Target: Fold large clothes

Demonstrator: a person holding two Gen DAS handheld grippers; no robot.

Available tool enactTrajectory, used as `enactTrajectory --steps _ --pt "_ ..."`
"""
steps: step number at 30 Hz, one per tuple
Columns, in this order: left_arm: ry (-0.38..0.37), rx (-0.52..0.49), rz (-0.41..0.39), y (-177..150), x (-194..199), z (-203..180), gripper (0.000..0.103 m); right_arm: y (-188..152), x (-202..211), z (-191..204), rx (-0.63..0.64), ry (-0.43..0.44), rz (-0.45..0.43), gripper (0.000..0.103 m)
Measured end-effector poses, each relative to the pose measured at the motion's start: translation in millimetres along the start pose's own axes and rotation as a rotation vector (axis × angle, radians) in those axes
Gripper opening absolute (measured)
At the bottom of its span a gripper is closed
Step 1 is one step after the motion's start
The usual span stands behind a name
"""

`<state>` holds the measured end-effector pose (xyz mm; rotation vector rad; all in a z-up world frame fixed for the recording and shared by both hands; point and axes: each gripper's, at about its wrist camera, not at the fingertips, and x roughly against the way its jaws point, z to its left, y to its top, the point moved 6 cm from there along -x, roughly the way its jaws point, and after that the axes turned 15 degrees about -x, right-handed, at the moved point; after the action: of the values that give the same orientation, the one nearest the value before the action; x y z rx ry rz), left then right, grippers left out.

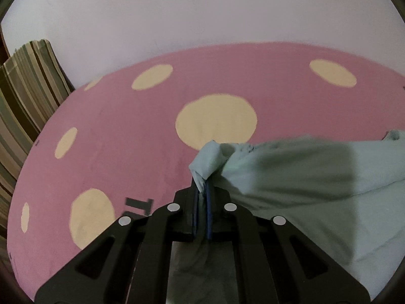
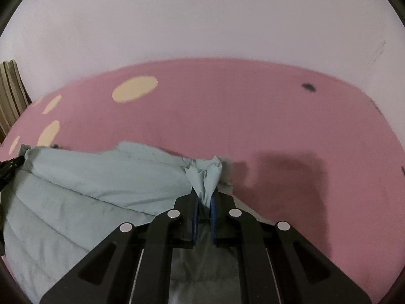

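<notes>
A pale green garment (image 1: 316, 177) lies spread over a pink sheet with cream dots (image 1: 126, 126). My left gripper (image 1: 202, 190) is shut on a bunched corner of the garment, which sticks out beyond its blue pads. The cloth trails away to the right in the left wrist view. In the right wrist view the same garment (image 2: 88, 190) stretches to the left, and my right gripper (image 2: 204, 200) is shut on another pinched corner of it. The tip of the left gripper (image 2: 10, 167) shows at the far left edge, at the cloth's other end.
A striped cushion or folded fabric (image 1: 22, 96) leans at the left end of the bed against a pale wall (image 1: 202, 12). The pink sheet (image 2: 303, 139) extends to the right with a small dark mark (image 2: 308, 87). Gripper shadows fall on sheet and garment.
</notes>
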<state>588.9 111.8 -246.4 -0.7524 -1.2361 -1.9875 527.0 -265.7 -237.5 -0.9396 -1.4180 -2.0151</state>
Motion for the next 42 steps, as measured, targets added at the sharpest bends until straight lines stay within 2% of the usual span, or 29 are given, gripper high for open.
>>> enactTrajectory --steps 4,8,10,12,13,14,15,16,17,18,20,22,25,28,32,35,38,42 --pt "0.015 -0.006 0.011 -9 -16 -7 0.005 -10 -18 0 0.006 -0.012 0.027 0.009" --pt "0.019 0.017 0.008 -16 -26 -10 0.005 -13 -25 -3 -0.013 0.002 0.016 0.01" --pt "0.033 0.006 0.006 -14 -24 -11 0.005 -11 -23 -2 -0.008 -0.003 0.011 0.014" --pt "0.045 0.01 0.01 -12 -18 -6 0.012 -7 -12 -1 -0.005 -0.015 0.01 0.015" --pt "0.049 0.022 0.012 -12 -13 -1 0.021 -6 -8 -1 -0.006 -0.02 0.013 0.019" --pt "0.05 0.043 0.006 -12 -4 4 0.036 -4 6 1 -0.011 -0.011 0.004 0.023" --pt "0.041 0.07 -0.008 -14 8 9 0.044 -1 14 3 -0.009 -0.007 -0.016 0.026" --pt "0.038 0.088 -0.027 -14 21 12 0.05 1 28 8 0.002 -0.009 -0.05 0.035" --pt "0.039 0.099 -0.047 -13 32 15 0.051 2 46 18 0.013 0.003 -0.093 0.044" --pt "0.032 0.109 -0.073 -10 47 14 0.051 2 56 27 0.013 0.027 -0.111 0.047" --pt "-0.034 0.123 -0.129 -4 71 -2 0.061 -1 64 45 0.012 0.062 -0.114 0.049" --pt "-0.098 0.117 -0.152 3 85 -25 0.062 -9 62 71 0.02 0.11 -0.088 0.049" --pt "-0.184 0.071 -0.149 8 87 -72 0.062 -22 45 99 0.058 0.113 -0.056 0.049" --pt "-0.193 0.038 -0.112 5 72 -101 0.062 -36 20 109 0.073 0.094 -0.008 0.049" --pt "-0.169 0.025 -0.066 -4 47 -119 0.064 -53 -13 106 0.085 0.046 0.034 0.049" --pt "-0.148 0.019 -0.065 -9 33 -127 0.065 -57 -22 105 0.082 0.032 0.02 0.049" --pt "-0.13 0.005 -0.066 -7 34 -128 0.065 -55 -17 107 0.088 0.029 0.006 0.049" --pt "-0.157 0.051 -0.11 -9 65 -107 0.065 -48 26 94 0.052 0.07 -0.056 0.049"
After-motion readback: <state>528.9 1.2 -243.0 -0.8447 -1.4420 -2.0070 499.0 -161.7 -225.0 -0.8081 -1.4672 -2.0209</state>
